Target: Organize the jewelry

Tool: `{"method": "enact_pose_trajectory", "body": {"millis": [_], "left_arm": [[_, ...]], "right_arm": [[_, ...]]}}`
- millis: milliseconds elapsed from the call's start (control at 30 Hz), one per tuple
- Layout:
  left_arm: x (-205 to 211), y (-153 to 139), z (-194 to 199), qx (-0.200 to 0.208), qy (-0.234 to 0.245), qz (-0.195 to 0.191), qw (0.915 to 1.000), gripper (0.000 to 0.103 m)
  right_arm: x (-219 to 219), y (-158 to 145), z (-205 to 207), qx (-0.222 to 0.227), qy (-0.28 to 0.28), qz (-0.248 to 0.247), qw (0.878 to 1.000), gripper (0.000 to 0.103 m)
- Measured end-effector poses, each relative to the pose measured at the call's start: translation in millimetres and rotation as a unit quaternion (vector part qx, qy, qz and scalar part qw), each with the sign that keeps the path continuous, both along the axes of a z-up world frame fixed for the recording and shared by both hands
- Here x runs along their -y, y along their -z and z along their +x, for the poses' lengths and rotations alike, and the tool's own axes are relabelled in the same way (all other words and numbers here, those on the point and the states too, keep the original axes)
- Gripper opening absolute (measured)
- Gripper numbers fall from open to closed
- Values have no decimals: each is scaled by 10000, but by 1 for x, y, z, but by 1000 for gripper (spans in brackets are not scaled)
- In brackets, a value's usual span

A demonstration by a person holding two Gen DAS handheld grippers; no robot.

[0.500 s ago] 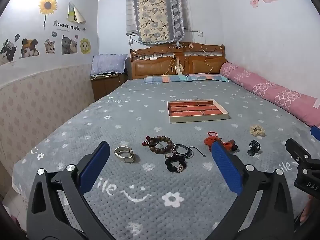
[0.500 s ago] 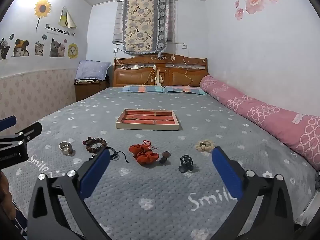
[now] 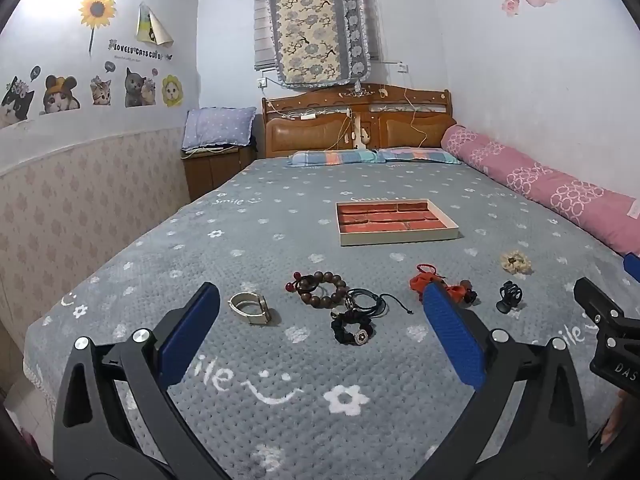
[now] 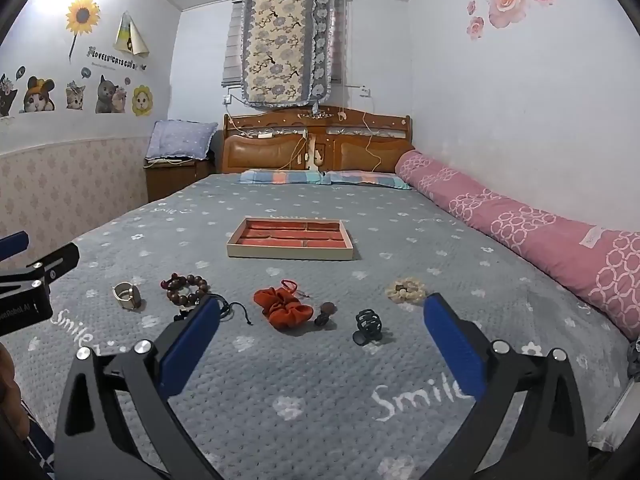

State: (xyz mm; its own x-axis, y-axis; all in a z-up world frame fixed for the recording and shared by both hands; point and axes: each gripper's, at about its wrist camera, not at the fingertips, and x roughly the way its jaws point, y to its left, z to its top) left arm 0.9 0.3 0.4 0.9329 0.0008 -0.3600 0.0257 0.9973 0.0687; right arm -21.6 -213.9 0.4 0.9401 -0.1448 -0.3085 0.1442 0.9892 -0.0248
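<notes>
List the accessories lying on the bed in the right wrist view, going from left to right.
Cream cuff bracelet → wooden bead bracelet → orange scrunchie → black claw clip → cream scrunchie. I left out the black cords, which are partly hidden behind the gripper's finger.

Grey-blanketed bed (image 3: 280, 216), wooden headboard (image 3: 356, 128), sticker-covered white walls (image 3: 520, 80).

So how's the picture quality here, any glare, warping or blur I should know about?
Left wrist view: strong fisheye bending of the walls, dark corners, bright glare at top left by the sunflower sticker; the bracelets look sharp. Right wrist view: same warping and top-left glare; the tray and scrunchie are crisp, with soft shadows only.
</notes>
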Motion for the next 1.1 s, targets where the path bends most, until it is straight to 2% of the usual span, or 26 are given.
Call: {"method": "enact_pose_trajectory", "body": {"millis": [1100], "left_arm": [[-2, -3, -1, 2, -19, -9, 10000, 98]], "right_arm": [[6, 1, -2, 41, 102, -32, 9999, 99]]}}
